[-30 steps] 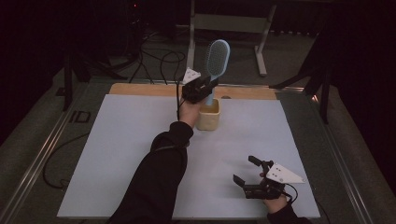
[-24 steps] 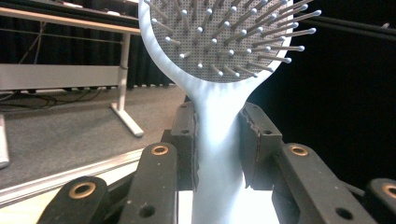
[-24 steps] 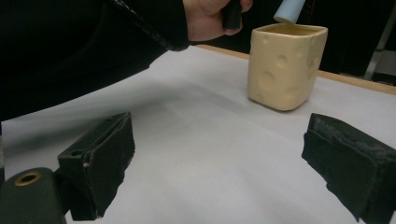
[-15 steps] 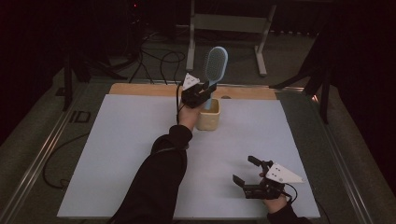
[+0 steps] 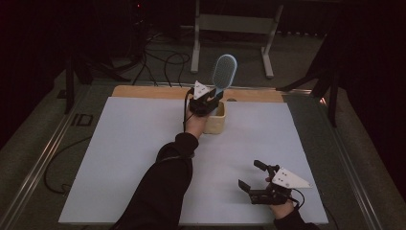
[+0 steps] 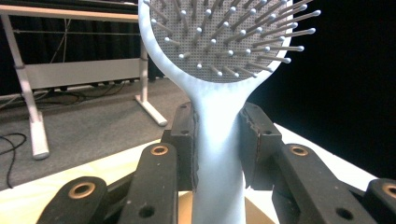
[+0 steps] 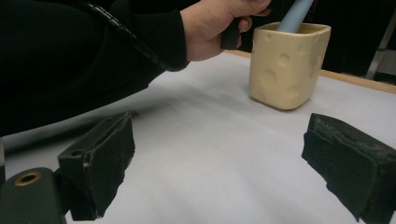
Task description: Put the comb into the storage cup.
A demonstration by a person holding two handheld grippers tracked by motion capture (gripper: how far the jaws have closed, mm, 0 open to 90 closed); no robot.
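Brush point(image 5: 224, 72) and cup point(image 5: 216, 120) are the matter here: a pale blue hairbrush stands nearly upright, tilted a little, with the lower end of its handle down inside a cream, dimpled, square cup at the far middle of the white mat point(image 5: 119, 158). It looks like light, stiff plastic with a smooth handle, so a pinch on the narrow neck just under the head seems the sound place; the pins on the head would give a poor, uneven hold. The cup looks light too and could tip or drag if the brush is levered sideways. The left gripper point(image 5: 207, 99) is pressed onto that neck, its black pads point(image 6: 254, 140) clamped on either side of the handle just above the cup's rim, with the left arm stretched forward across the mat in a dark sleeve point(image 5: 163, 191). The right gripper point(image 5: 250, 177) lies low at the near right of the mat, well apart from the cup, jaws spread wide and holding nothing, pointed roughly toward the cup.
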